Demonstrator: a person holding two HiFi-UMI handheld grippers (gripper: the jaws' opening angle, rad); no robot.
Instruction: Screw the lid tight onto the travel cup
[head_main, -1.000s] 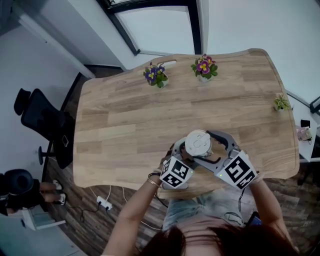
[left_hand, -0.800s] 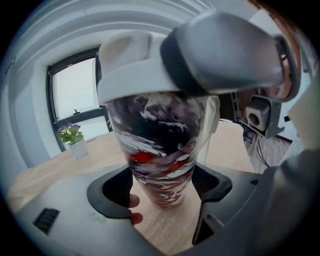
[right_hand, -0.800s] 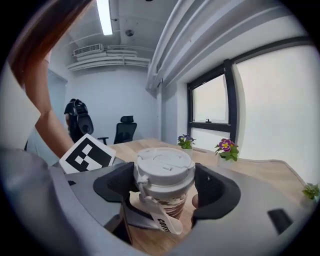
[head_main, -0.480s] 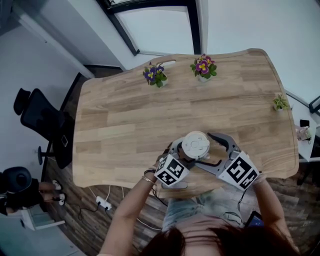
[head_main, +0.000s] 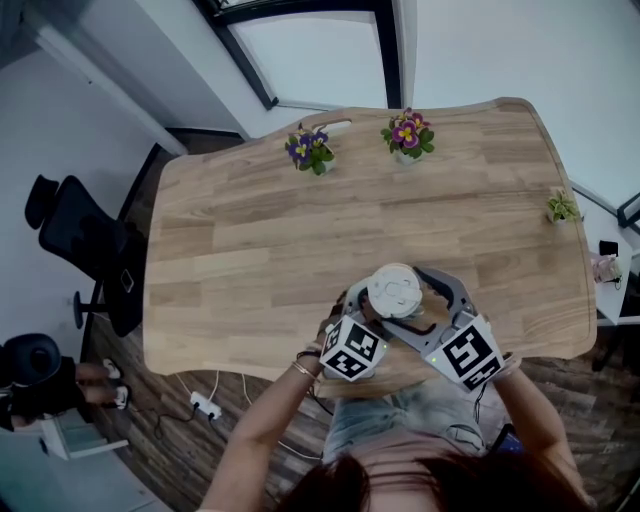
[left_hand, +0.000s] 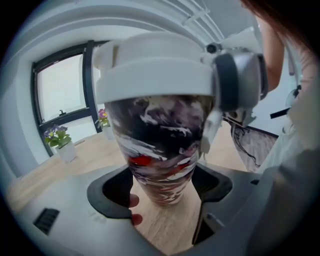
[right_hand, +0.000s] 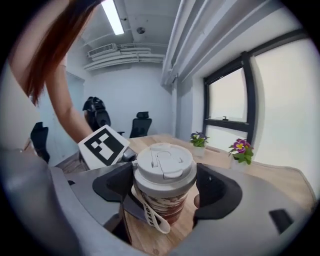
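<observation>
The travel cup (left_hand: 160, 145) is standing upright on the wooden table (head_main: 260, 230), close to the near edge and a little right of the middle. Its body is showing a dark, white and red marbled pattern. The white lid (head_main: 397, 290) is sitting on top of it, and a pale strap (right_hand: 150, 215) is hanging down the side of the cup.

The left gripper (left_hand: 162, 187) is coming in from the near left and clenching the lower, narrow part of the cup, with one jaw pressing on each side. Fingertips (left_hand: 133, 201) with red nails are showing just behind the left jaw, beside the cup wall.

The right gripper (right_hand: 164, 182) is coming in from the near right, higher up, and grasping the lid. Its two jaws are lying against opposite edges of the lid's rim. The cube with square markers on the left gripper is showing just past the cup in the right gripper view.

On the far side of the table, two flower pots are standing well apart from the cup: a purple-flowered plant (head_main: 310, 150) to the left and a pink-flowered plant (head_main: 407, 133) to its right. A small green plant (head_main: 562, 207) is sitting near the right edge. A black office chair (head_main: 85, 240) is standing on the floor to the left of the table.
</observation>
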